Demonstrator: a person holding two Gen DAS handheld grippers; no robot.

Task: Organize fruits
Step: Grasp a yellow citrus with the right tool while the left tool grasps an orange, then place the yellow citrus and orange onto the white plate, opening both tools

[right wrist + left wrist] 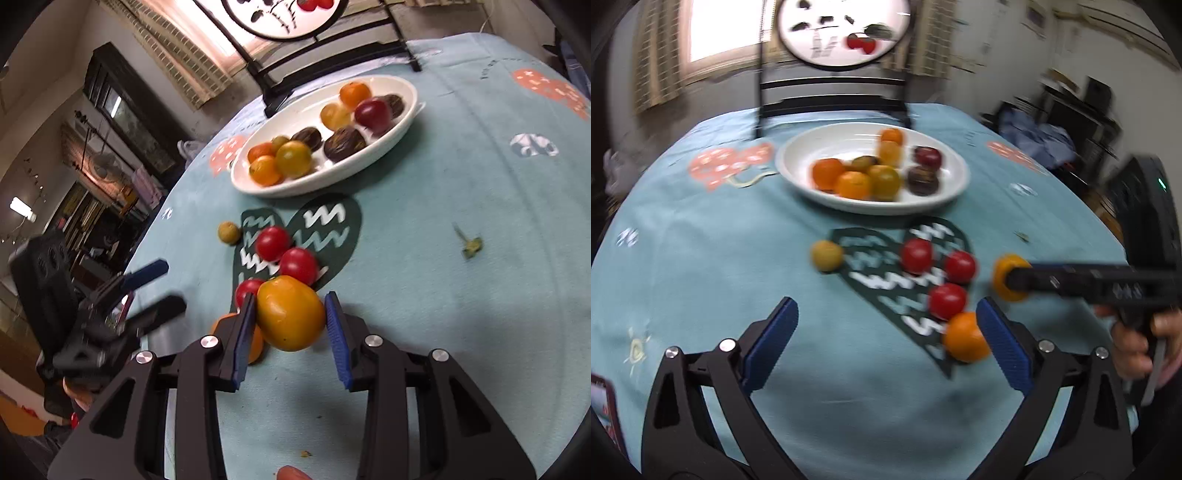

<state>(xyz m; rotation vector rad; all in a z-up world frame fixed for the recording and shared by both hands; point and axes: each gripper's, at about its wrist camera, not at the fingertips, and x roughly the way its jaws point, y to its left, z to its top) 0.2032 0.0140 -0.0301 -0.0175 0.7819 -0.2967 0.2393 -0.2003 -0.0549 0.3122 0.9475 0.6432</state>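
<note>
A white plate (pixel 798 173) (pixel 410 107) at the far side of the teal tablecloth holds several orange, yellow and dark fruits. Nearer, on a dark heart print, lie three red tomatoes (pixel 916 254) (pixel 272 242), a small yellow fruit (pixel 826 254) (pixel 229 232) and an orange (pixel 964 336) (pixel 255 347). My right gripper (pixel 290 299) (pixel 1010 277) is shut on a yellow-orange tomato (pixel 291 321) (pixel 1003 267), both blue pads against its sides. My left gripper (pixel 886 306) (pixel 162 288) stands open and holds nothing, with the orange just inside its right finger.
A black chair (pixel 831 99) stands behind the table under a round painted sign. A small green stem scrap (pixel 471 247) lies on the cloth to the right. A hand (pixel 1137 343) grips the right tool. A red-edged object (pixel 602 406) sits at the near left edge.
</note>
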